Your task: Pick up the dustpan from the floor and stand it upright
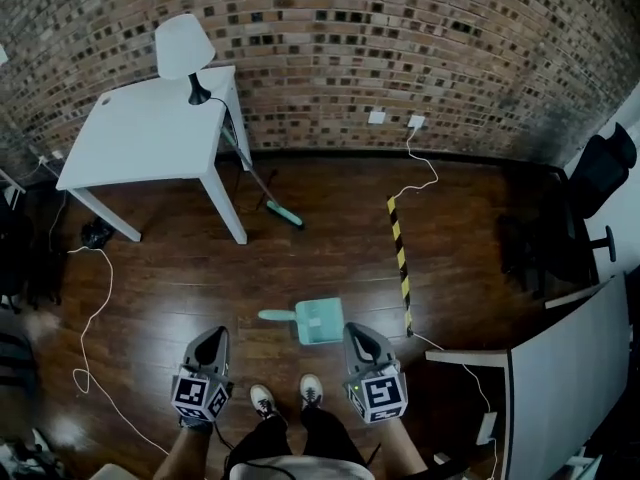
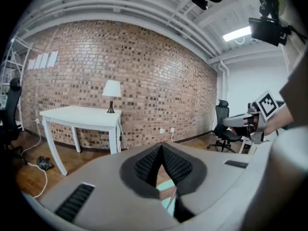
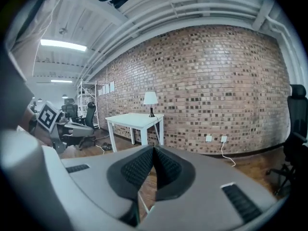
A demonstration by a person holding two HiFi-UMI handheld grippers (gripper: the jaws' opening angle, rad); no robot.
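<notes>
shoes: white pair (image 1: 263,400), bottom centre of the head view, toes pointing at the dustpan.
left tool: (image 1: 212,334) clenched, jaws meet at the tips (image 2: 160,148), nothing between them; held above the floor, left of the shoes.
right tool: (image 1: 357,330) clenched too, jaws together (image 3: 154,150), empty; right of the shoes, level with the left one.
dustpan: teal (image 1: 320,321), lying flat on the floor, not upright; just ahead of the shoes, between the two tools in the head view, nearer the right one; handle sticks out to the left. Neither tool touches it.
floor: dark wood boards (image 1: 200,278).
tape strip: yellow and black (image 1: 400,258), on the floor right of the dustpan, running away toward the wall.
cable: white (image 1: 100,298), looping over the floor at left.
broom: teal head (image 1: 285,214) on the floor, stick leaning toward the table.
tabletop: white (image 1: 150,128), far left, near the wall.
lamp: white shade (image 1: 183,48), standing on the tabletop's back edge.
office chair: black (image 1: 600,168), far right.
brick wall: (image 1: 400,38) across the back, sockets (image 1: 377,117) low on it.
</notes>
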